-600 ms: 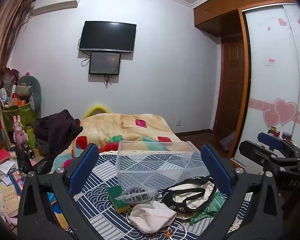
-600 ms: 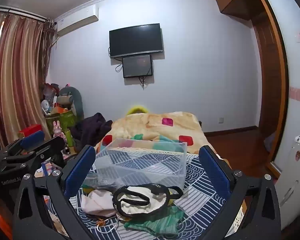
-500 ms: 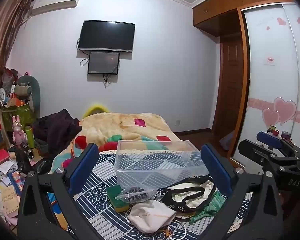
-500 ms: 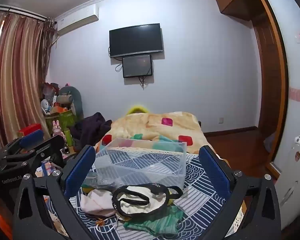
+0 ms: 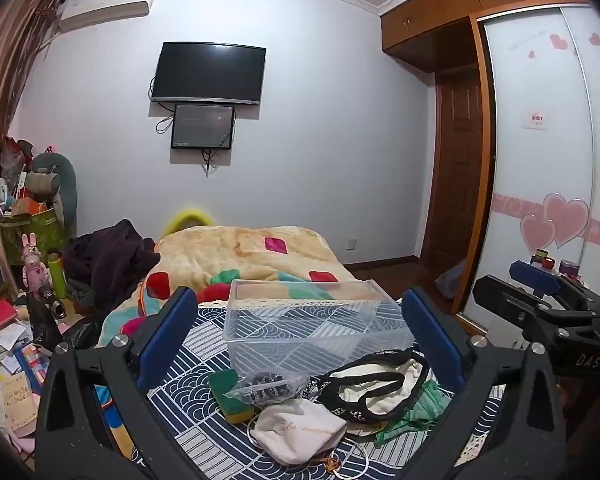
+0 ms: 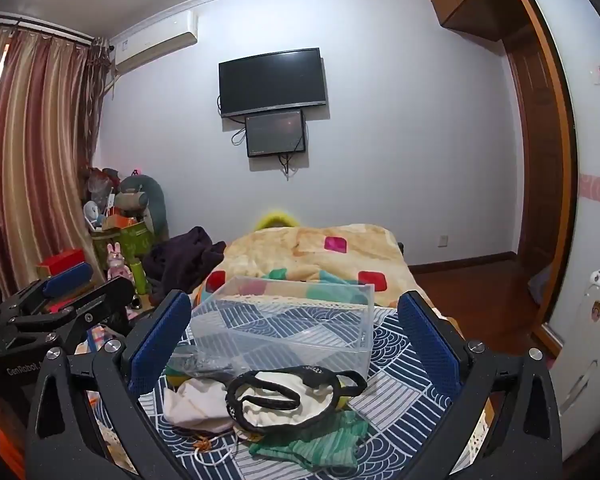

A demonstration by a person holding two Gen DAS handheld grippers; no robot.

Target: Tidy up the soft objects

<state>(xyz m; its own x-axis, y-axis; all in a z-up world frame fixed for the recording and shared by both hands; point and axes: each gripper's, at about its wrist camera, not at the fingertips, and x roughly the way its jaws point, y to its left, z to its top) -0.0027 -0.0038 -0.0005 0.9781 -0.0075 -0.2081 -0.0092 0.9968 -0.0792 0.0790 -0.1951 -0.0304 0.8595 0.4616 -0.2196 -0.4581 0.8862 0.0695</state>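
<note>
Both the left hand-held gripper (image 5: pixel 300 344) and the right hand-held gripper (image 6: pixel 294 342) hover with jaws spread wide, holding nothing. The soft pile (image 5: pixel 364 388) lies on the bed (image 5: pixel 204 320), at 6 o'clock of the clear bin (image 5: pixel 308 328).

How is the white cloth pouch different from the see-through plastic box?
The white cloth pouch is soft, crumpled and lying flat; the clear plastic box is stiff, straight-sided and standing open at the top. The pouch hides whatever is inside it, while the box lets the patterned cover show through and looks empty. The box is also bigger and sits farther back. Both rest on the blue-and-white patterned cover.
</note>
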